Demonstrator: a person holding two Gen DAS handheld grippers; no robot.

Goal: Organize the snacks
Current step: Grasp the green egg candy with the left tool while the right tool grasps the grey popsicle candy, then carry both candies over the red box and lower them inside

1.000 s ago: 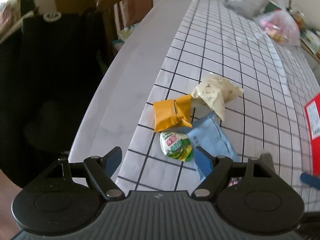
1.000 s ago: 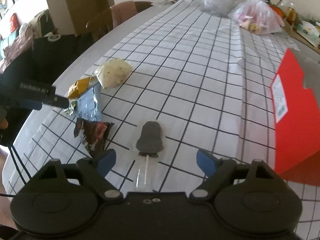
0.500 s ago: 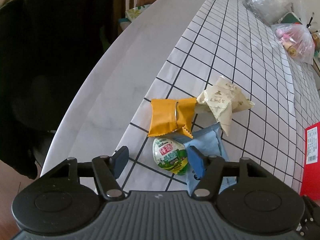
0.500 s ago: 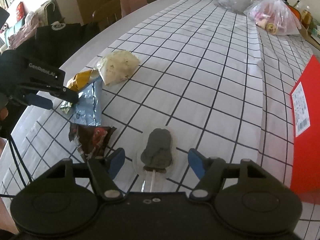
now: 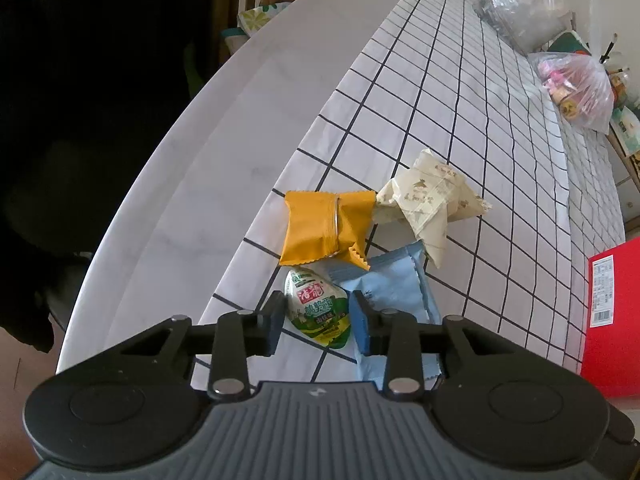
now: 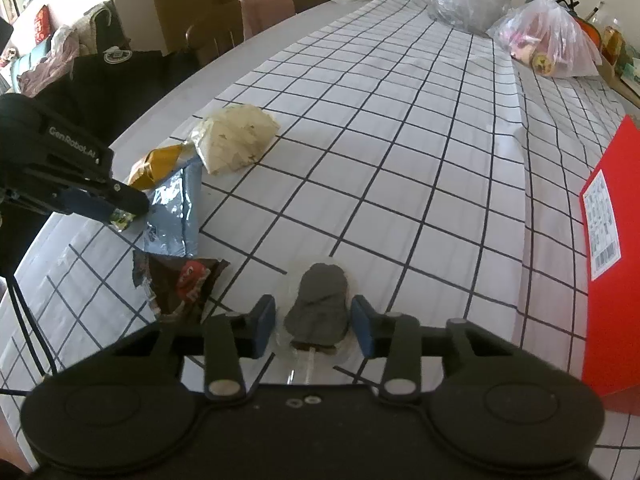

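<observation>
On a checked tablecloth [image 6: 400, 152], the left gripper [image 5: 318, 318] has its jaws narrowed around a green packet [image 5: 318, 312], apparently touching its sides, poised to lift it from a near-left cluster beside an orange pack [image 5: 320, 228], a blue pouch [image 5: 394, 296] and a cream wrapper [image 5: 428, 200]. The right gripper [image 6: 314, 324] straddles a dark lollipop [image 6: 320, 304], jaws slightly apart from it. A red box [image 6: 612, 248] waits at right, likely their destination.
</observation>
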